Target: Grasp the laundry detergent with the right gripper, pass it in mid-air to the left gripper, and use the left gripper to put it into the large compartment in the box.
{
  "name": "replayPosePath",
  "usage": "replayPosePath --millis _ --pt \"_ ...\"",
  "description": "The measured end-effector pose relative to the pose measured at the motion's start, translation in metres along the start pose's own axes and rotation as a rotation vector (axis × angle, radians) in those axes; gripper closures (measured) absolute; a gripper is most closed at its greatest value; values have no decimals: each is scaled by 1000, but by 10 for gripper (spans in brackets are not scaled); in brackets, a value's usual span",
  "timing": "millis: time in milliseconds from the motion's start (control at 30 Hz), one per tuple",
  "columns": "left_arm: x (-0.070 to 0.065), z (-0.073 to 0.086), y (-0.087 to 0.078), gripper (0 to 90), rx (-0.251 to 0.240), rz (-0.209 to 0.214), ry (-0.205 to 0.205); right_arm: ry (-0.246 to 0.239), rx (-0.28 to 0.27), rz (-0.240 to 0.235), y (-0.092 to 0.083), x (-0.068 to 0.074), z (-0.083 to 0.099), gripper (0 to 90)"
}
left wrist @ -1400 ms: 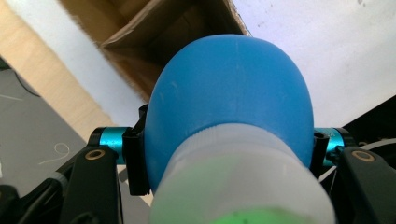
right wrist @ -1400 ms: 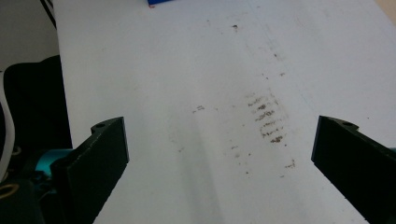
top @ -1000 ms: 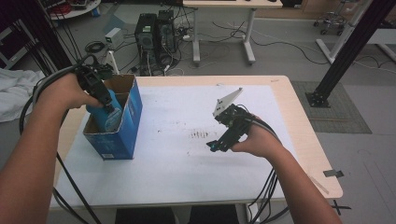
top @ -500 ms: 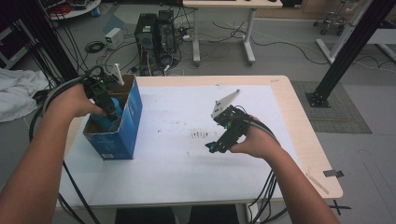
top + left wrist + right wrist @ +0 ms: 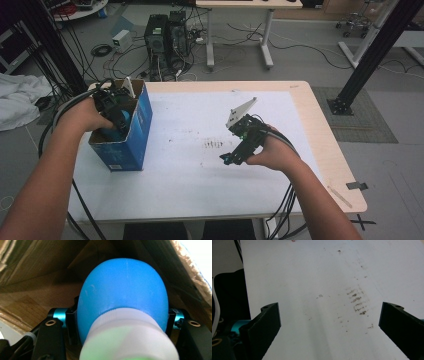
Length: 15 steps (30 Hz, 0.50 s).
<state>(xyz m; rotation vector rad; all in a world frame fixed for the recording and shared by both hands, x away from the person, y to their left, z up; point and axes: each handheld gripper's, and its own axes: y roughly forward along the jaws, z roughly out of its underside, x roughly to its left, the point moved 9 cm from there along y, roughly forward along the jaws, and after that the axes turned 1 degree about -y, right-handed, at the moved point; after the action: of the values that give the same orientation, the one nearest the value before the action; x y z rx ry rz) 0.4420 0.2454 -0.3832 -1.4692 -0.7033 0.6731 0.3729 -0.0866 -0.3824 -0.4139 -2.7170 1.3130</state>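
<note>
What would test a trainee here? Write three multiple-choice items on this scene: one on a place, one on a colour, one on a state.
1. Where is the left hand-held gripper?
A. Down inside the box
B. Flat on the table
C. On the floor

2. What colour is the bottle's body?
A. Red
B. Blue
C. Yellow

3. How is the right hand-held gripper?
A. Shut on a cloth
B. Shut on the box
C. Open, holding nothing

Key: 1 A, the high view shows the hand reaching into the box. 2 B, the left gripper view shows a blue body with a white cap end, gripped between the jaws. 3 C, the right gripper view shows the jaws wide apart above bare table.
</note>
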Motion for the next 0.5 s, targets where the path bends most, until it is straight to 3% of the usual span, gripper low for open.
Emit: replayPosePath --millis 500 --pt "-1 -1 2 372 1 30 -21 5 -9 3 -1 1 2 30"
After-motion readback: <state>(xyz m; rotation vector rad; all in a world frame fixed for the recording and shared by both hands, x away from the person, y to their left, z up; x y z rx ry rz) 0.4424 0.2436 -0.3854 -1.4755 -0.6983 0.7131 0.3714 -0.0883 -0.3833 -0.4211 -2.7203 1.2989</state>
